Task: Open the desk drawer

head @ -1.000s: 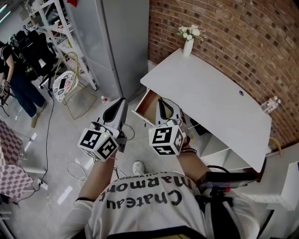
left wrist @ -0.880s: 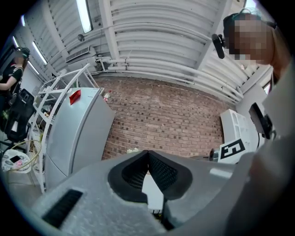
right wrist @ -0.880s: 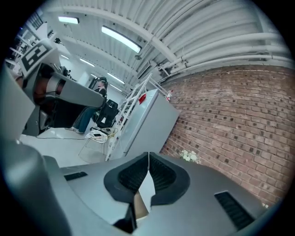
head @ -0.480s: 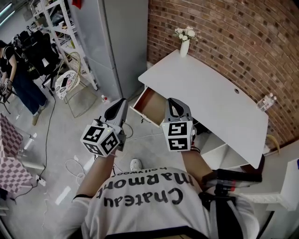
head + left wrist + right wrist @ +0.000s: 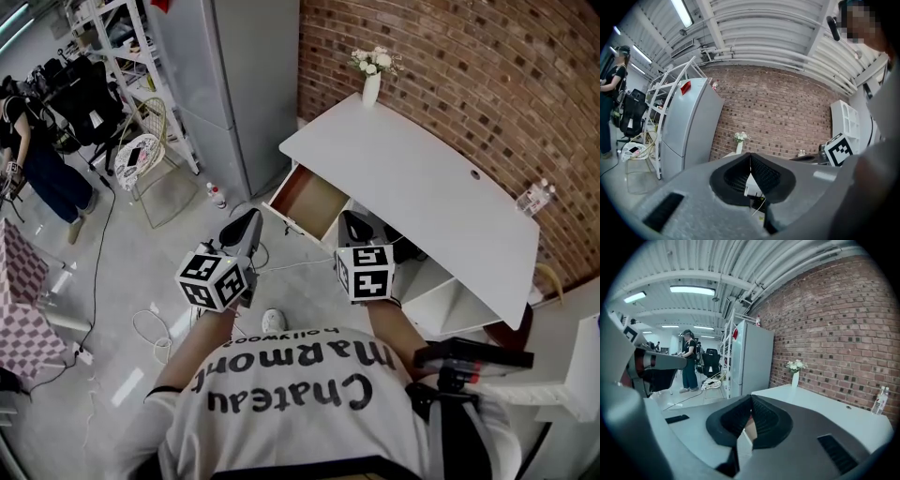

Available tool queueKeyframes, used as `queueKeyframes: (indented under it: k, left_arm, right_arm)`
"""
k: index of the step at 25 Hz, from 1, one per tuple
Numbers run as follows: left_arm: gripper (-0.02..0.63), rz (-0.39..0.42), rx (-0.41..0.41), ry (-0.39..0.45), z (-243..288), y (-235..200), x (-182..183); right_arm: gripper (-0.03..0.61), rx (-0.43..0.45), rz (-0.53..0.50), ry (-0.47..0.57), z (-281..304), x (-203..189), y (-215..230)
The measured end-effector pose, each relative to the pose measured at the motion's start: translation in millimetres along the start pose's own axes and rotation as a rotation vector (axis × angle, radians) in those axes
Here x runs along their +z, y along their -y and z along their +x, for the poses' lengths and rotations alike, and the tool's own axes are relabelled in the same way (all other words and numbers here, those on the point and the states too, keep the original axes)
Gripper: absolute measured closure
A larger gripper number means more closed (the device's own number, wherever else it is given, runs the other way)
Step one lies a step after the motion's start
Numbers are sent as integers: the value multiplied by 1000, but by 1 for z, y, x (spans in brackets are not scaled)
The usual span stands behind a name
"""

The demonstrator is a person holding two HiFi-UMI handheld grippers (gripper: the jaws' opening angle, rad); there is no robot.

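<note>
The white desk (image 5: 427, 183) stands against the brick wall. Its drawer (image 5: 311, 201) at the left end is pulled out, and the brown inside shows with nothing in it. My right gripper (image 5: 350, 219) hovers just in front of the drawer's front edge, apart from it, jaws shut on nothing. In the right gripper view the right gripper (image 5: 750, 401) has its pads together and looks over the desk top. My left gripper (image 5: 251, 219) hangs over the floor left of the drawer. Seen in its own view, the left gripper (image 5: 750, 157) is shut too, with nothing held.
A vase of flowers (image 5: 371, 79) and a water bottle (image 5: 532, 199) stand on the desk. A grey refrigerator (image 5: 246, 84) is left of the desk. A wire chair (image 5: 150, 159), cables (image 5: 157, 337) and a person (image 5: 37, 155) occupy the floor at left. White shelves (image 5: 452, 302) sit under the desk.
Both grippers have drawn back from the drawer toward me and sunk a little. The right gripper has rolled upright. The drawer's inside now shows whole.
</note>
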State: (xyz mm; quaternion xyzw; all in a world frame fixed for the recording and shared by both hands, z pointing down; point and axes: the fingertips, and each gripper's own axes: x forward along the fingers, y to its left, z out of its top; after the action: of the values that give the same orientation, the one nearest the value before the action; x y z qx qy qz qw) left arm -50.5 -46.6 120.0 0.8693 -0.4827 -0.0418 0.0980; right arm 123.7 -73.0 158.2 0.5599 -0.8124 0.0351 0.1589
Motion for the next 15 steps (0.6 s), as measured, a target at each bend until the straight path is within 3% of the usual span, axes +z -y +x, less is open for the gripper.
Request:
queueKeyframes:
  k: [9,15]
  left_arm:
    - [598,-16,11,-41,-6,2,-18]
    - [598,-16,24,-31,-15,1,-17]
  right_arm:
    - [565,53,164,-83,-11,-30,8]
    - [565,25,109,-90,-15,-33,10]
